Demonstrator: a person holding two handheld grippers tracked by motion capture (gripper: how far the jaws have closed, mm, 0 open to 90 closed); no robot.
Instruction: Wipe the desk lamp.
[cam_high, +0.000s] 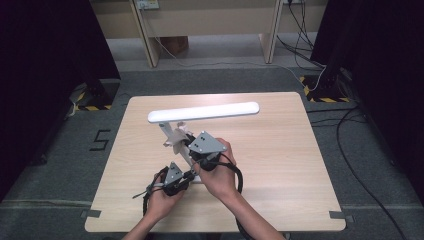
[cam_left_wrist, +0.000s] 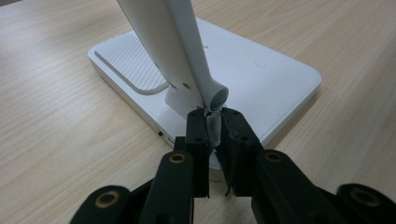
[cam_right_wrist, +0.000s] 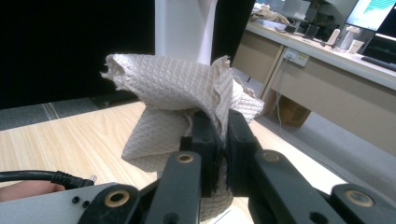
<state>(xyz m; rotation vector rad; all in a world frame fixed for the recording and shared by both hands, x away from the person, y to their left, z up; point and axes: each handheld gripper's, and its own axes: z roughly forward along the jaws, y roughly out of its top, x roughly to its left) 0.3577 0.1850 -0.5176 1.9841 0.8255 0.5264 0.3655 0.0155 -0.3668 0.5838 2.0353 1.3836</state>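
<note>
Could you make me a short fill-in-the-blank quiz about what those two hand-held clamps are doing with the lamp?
1. The right gripper is shut on a crumpled paper ____.
2. The left gripper pinches the foot of the lamp's arm, just above its flat white ____.
3. The desk lamp stands on a ____ table.

Missing words: towel; base; wooden

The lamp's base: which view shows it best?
The left gripper view: the lamp's base lies flat on the table, its ribbed pad and edges plain, beyond the left gripper. In the high view the hands hide most of it.
</note>
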